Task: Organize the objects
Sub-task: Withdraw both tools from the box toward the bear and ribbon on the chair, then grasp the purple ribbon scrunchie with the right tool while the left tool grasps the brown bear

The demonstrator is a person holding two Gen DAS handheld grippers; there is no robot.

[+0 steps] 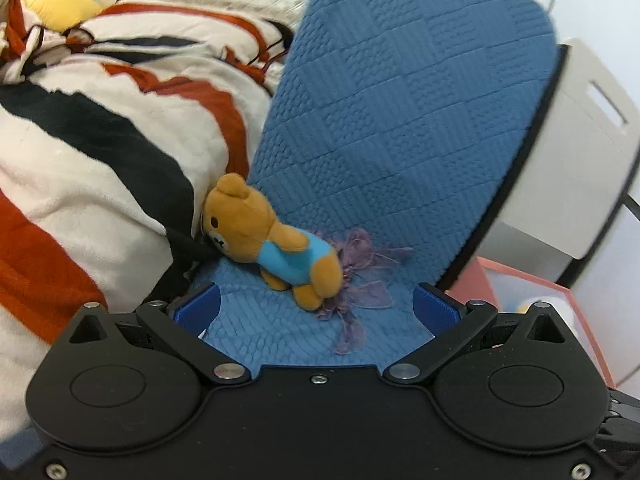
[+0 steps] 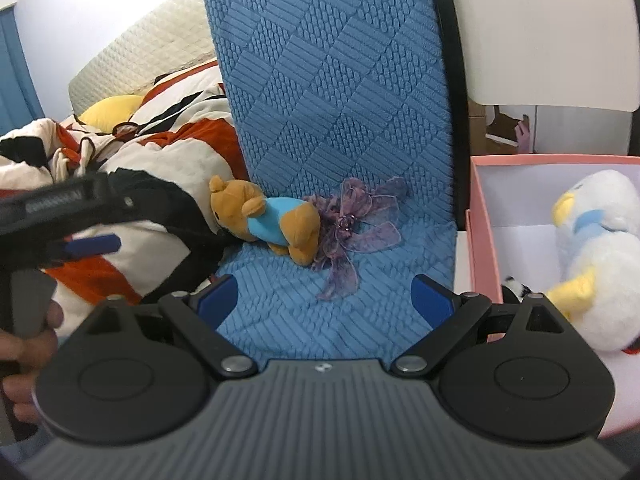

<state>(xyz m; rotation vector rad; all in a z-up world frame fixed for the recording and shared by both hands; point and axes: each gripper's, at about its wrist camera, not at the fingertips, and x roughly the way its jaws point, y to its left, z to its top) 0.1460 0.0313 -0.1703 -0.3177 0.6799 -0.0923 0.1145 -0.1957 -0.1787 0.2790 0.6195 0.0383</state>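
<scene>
Blue quilted chair seat (image 2: 340, 312): both grippers, left gripper (image 1: 316, 306) and right gripper (image 2: 324, 294), gape empty; snagging the purple ribbon bow (image 2: 352, 224) could drag the brown plush bear in blue shirt (image 2: 266, 218) off.

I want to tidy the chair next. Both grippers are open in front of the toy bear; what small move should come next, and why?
Probably ease the left gripper forward and down until its open jaws straddle the bear. The bear lies on its side on the blue chair seat, just ahead of that gripper, partly on a purple ribbon. The pink box beside the chair already holds a white plush bird.
</scene>
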